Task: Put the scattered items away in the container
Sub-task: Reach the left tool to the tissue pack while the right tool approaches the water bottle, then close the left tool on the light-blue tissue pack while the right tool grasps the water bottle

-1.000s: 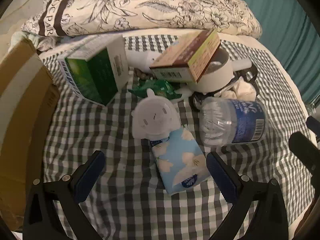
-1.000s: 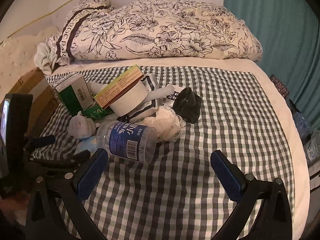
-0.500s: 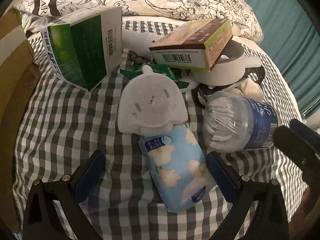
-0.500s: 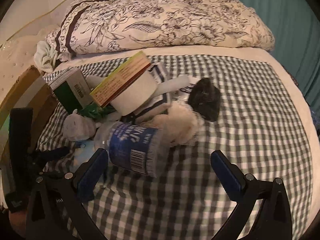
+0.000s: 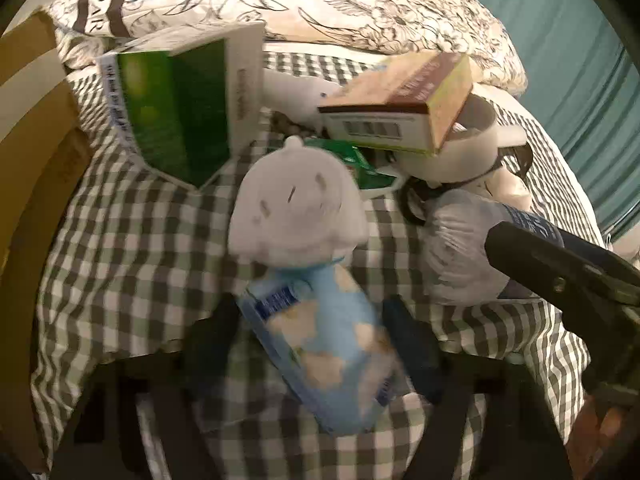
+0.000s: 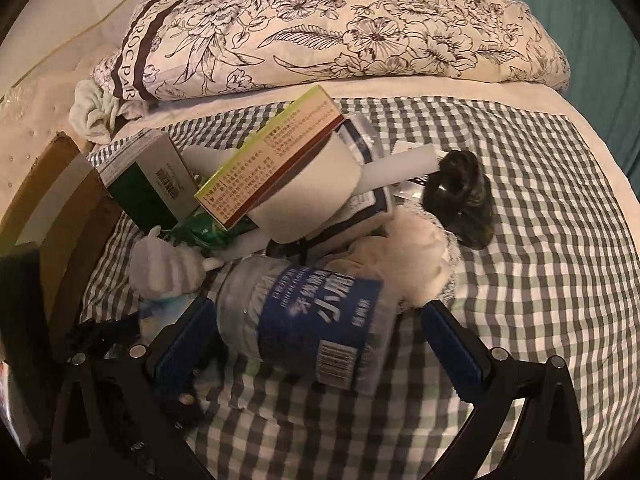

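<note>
A heap of items lies on the checked cloth. A light blue tissue pack lies between the fingers of my left gripper, whose jaws are closing in on it; the view is blurred. A white round toy rests against the pack's far end. My right gripper is open and straddles a clear water bottle with a blue label. A cardboard box stands at the left, also in the right wrist view.
The heap holds a green carton, a brown-yellow box on a white cup, a green wrapper, a cream puff and a black object. A floral pillow lies behind.
Both grippers moved forward into the heap. The left fingers have narrowed around the tissue pack. The right fingers now flank the water bottle.
</note>
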{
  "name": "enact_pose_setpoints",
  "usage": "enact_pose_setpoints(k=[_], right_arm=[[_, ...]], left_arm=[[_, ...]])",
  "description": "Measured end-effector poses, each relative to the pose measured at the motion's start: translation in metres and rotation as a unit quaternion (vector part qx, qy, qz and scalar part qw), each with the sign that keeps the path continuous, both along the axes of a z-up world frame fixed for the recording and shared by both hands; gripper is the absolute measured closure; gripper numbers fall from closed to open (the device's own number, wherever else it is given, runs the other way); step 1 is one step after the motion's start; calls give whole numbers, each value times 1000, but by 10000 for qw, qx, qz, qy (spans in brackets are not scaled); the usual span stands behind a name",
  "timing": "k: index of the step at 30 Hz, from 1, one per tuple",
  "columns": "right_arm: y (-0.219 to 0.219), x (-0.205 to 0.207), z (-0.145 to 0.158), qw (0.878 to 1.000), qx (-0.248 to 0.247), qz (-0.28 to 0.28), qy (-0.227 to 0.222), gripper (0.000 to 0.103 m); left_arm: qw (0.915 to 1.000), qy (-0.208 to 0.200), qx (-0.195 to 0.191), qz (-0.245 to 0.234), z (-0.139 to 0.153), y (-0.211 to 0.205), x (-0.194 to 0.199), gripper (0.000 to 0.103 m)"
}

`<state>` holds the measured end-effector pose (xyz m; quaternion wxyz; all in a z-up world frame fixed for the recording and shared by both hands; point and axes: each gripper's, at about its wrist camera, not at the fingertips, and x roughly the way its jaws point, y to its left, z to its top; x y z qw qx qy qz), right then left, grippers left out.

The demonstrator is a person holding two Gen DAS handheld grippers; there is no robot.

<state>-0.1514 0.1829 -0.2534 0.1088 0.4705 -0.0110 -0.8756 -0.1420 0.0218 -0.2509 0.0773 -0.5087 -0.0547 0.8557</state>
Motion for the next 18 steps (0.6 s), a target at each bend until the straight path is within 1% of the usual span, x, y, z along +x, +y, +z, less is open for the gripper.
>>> enact_pose_setpoints(k=[1,2,4,6,11,15,18], right_arm=[[-2,-1,-1,10000,3,3,-14,0],[-4,-2,-3,10000,3,-1,-32,0],[-7,-3,-5,10000,-18,-31,-61,0],[-9,-5,-9,9999,-30,-56,-118,0],[-18,-10,-15,9994,272,-122,-168,0],[-20,-16,-30,9974,535,-252,-402,0],[-13,-14,-31,9981,338,-333,-380,0]], left_arm=[[10000,-11,5,23,1,-4,0,44],[10000,-15,9,28,-1,-7,2,51],[10000,-34,52,34,0,-16,5,55],[10000,-29,30,53,2,-21,7,57],[9999,36,-102,70,6,-28,15,59],[9998,87,-154,108,10,-33,20,59],[9995,159,-240,135,15,-34,24,61]])
